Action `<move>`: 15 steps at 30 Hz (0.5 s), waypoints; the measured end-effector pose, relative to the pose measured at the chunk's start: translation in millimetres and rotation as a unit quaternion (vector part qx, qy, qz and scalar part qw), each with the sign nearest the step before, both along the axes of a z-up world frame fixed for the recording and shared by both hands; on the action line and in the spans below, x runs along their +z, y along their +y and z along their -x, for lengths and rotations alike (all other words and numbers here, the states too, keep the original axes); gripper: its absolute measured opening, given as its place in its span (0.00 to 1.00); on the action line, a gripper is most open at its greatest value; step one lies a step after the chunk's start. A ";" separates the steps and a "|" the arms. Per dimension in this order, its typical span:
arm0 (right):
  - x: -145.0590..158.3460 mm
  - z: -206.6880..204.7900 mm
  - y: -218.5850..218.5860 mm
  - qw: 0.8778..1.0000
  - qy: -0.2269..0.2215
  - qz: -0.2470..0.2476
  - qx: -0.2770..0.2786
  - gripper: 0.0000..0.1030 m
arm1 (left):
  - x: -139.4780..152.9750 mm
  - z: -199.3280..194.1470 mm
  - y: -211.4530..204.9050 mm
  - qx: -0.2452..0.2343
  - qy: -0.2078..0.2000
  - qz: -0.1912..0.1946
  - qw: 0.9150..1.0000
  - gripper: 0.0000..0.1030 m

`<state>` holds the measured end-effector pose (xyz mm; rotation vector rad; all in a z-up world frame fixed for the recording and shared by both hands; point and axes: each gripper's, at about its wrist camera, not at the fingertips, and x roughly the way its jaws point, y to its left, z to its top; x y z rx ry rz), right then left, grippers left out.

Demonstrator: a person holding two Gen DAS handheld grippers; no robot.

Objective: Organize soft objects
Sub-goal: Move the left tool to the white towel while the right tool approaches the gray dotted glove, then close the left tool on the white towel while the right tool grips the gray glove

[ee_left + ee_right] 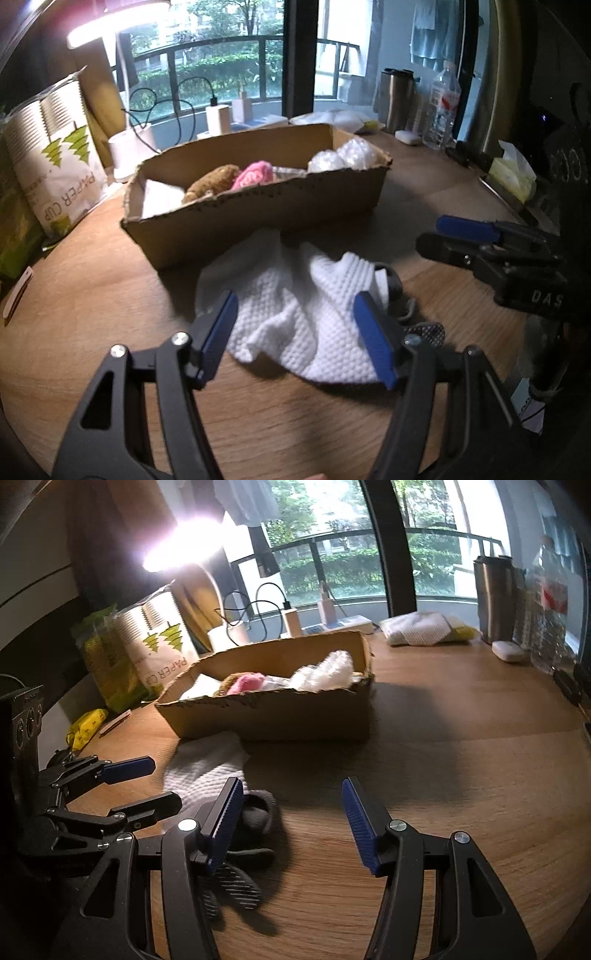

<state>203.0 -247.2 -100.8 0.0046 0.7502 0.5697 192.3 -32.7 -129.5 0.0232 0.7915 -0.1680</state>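
Note:
A white textured cloth [295, 306] lies crumpled on the wooden table in front of a cardboard box [258, 218]. My left gripper [295, 328] is open, its blue pads on either side of the cloth, just above it. A grey glove [255, 816] lies beside the cloth [207, 764], partly under it. My right gripper [291, 816] is open and empty, with the glove by its left finger. The box [273, 716] holds a brown plush [214, 181], a pink soft item [255, 175] and bubble wrap [343, 155]. The right gripper also shows at the right of the left wrist view [454, 236].
A paper cup pack [55, 162] and green packets stand at the left. A lamp base and chargers with cables [218, 118] sit behind the box. A steel tumbler [395, 99], a water bottle [443, 107] and a tissue pack [513, 173] stand at the right.

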 end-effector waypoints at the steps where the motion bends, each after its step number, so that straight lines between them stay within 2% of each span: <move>1: -1.6 -2.1 -3.1 1.000 0.002 -0.002 -0.002 0.57 | -0.3 -1.9 -2.2 -0.004 0.001 0.000 1.000 0.65; 6: -5.3 -8.8 -10.6 1.000 0.007 -0.008 -0.009 0.57 | -9.6 -15.6 -11.8 -0.013 0.015 -0.015 1.000 0.65; 15: -7.7 -16.5 -13.9 1.000 0.012 -0.007 -0.015 0.57 | -24.3 -33.9 19.5 0.051 0.046 -0.043 0.997 0.65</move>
